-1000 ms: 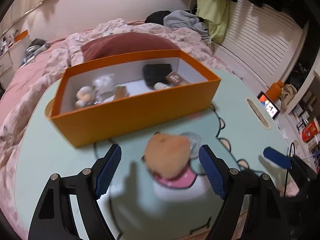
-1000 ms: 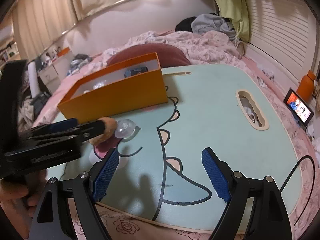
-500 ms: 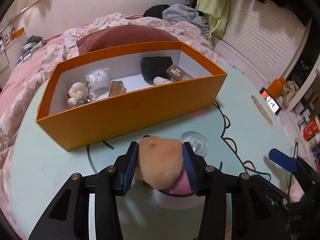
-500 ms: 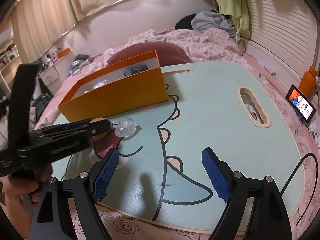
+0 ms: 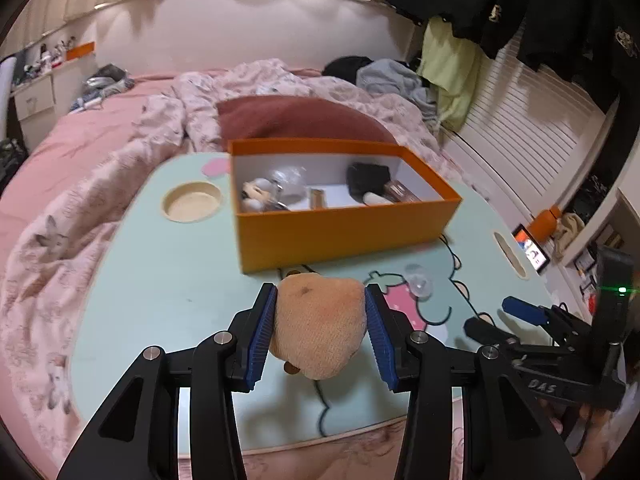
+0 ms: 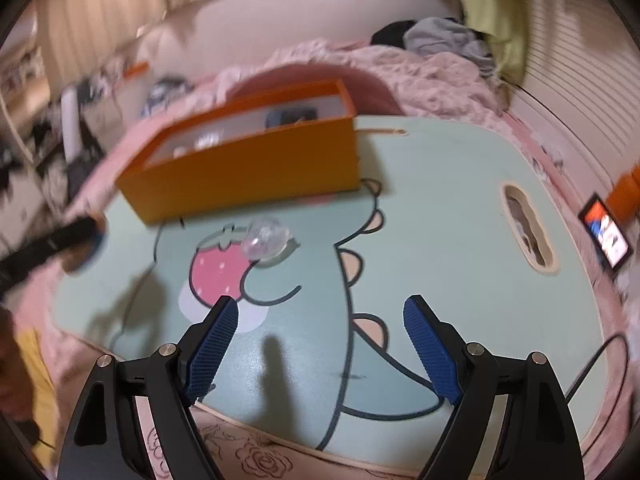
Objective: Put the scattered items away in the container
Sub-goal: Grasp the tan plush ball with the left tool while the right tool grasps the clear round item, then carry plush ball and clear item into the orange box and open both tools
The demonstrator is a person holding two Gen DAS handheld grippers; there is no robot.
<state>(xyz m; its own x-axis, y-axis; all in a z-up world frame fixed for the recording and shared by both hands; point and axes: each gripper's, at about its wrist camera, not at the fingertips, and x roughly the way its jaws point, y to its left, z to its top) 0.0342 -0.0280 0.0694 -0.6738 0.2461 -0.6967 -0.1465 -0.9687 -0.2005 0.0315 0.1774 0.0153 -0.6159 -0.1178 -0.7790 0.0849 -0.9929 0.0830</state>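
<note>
The left claw is clamped on the tan plush toy, lifted off the surface; the orange box lies straight ahead, long side facing. The right claw gapes empty.

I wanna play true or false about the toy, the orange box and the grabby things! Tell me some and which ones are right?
1. The left hand-held gripper squeezes a tan plush toy. True.
2. The right hand-held gripper holds the clear plastic ball. False: it is open and empty; the ball lies on the table.
3. The orange box is empty. False: several items lie inside.
4. The plush toy is outside the box. True.
</note>
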